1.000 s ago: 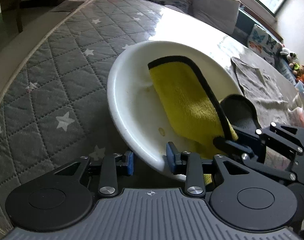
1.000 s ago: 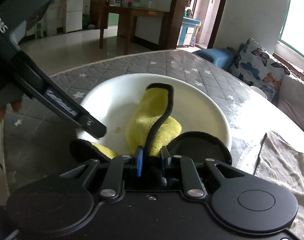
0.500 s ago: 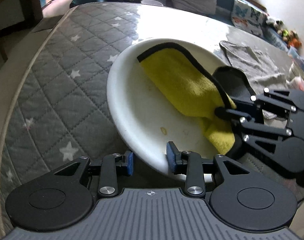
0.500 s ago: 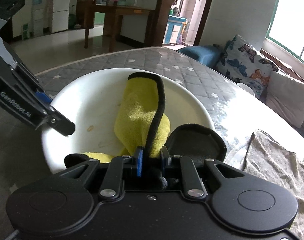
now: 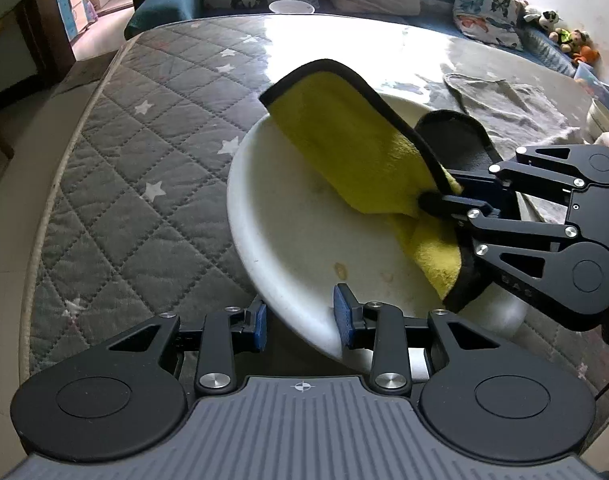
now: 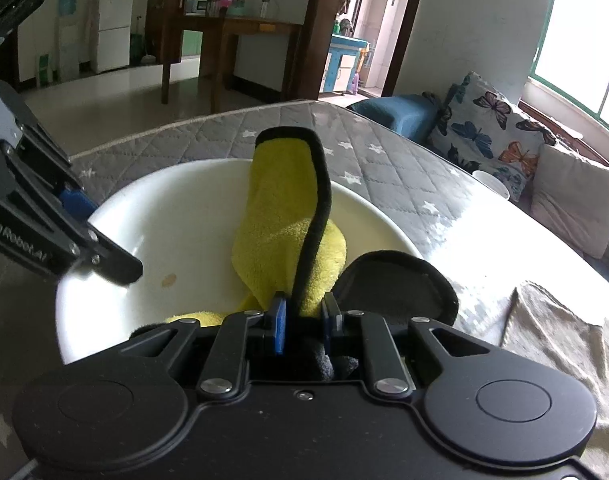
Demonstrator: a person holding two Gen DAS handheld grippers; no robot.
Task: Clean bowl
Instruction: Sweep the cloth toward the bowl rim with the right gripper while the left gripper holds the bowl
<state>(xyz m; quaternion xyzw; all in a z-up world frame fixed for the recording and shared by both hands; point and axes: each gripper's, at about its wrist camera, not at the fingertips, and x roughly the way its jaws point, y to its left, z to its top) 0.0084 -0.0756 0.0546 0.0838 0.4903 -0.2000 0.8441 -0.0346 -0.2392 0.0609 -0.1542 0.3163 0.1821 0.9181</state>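
While my left jaws [image 5: 300, 322] straddle the near rim of the wide white ceramic bowl [image 5: 288, 240], one blue pad inside and one outside, I cannot tell whether they actually pinch it. The bowl sits tilted over a grey quilted mattress with white stars [image 5: 144, 152], its inside facing me. My right jaws [image 6: 302, 320] are clamped tight on a yellow microfibre cloth with black piping [image 6: 280, 224], which lies inside the bowl and rises in a stiff fold whose top edge stands above the far rim. Two small tan spots [image 5: 339, 268] show on the bowl's floor near the cloth's lower end. Past the bowl, a crumpled grey towel [image 5: 508, 100] lies on the glossy tabletop [image 5: 344, 36].
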